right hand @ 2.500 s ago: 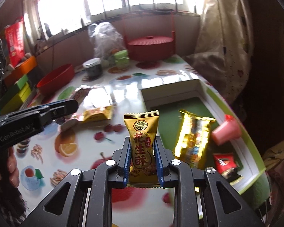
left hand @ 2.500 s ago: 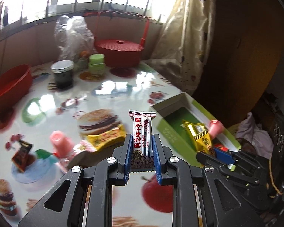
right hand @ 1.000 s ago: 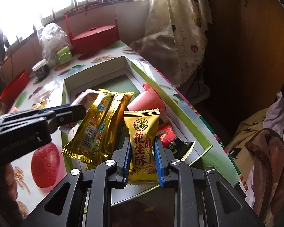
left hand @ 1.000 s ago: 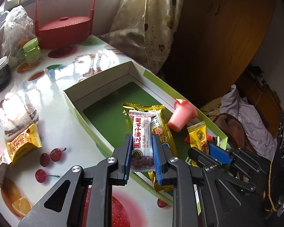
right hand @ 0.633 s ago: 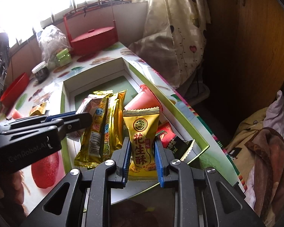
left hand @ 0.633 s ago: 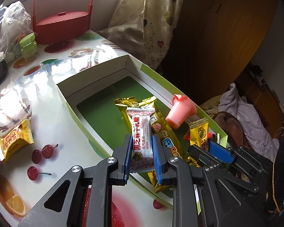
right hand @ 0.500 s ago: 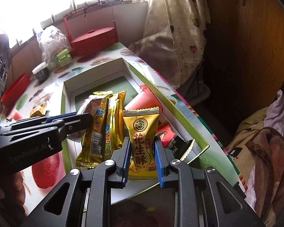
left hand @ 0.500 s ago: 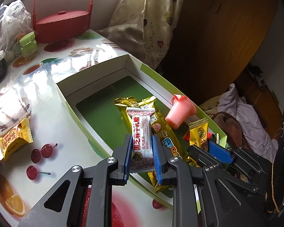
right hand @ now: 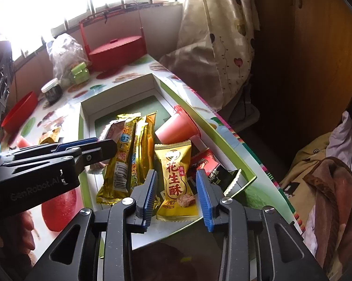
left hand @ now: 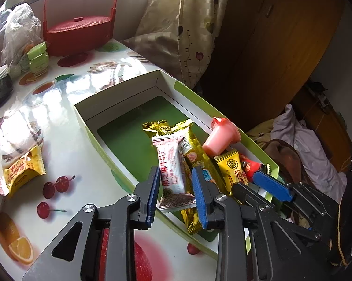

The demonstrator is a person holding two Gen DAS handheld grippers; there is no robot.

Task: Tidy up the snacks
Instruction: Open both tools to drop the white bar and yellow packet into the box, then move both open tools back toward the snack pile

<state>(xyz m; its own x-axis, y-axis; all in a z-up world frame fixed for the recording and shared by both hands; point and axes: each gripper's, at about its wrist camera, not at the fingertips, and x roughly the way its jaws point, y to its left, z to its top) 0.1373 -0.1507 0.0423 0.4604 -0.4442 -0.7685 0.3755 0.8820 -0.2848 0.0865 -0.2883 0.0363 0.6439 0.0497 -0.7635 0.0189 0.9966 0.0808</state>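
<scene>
Both grippers have just been opening: half a second ago each pinched its packet, and now the ribbed blue pads stand clear of the wrappers. Between the parted jaws of the left gripper (left hand: 176, 194) lies the white crinkled-plastic bar wrapper with red print (left hand: 173, 171), released and resting on the long gold foil packets (right hand: 129, 159) inside the shallow green-floored cardboard box with white walls (left hand: 119, 93). The right gripper (right hand: 177, 195) is likewise let go; the yellow glossy pillow packet (right hand: 177, 175) printed 花生酥 in red sits loose between its pads at the box's near end. Beside it lie a pink tapered plastic jelly cup (right hand: 176, 126), on its side, and a red-and-black sachet (right hand: 208, 164). Another yellow packet (left hand: 23, 166) lies on the glossy fruit-printed tabletop (left hand: 77, 164). "GenRobot.AI" is embossed on the left gripper's black body.
</scene>
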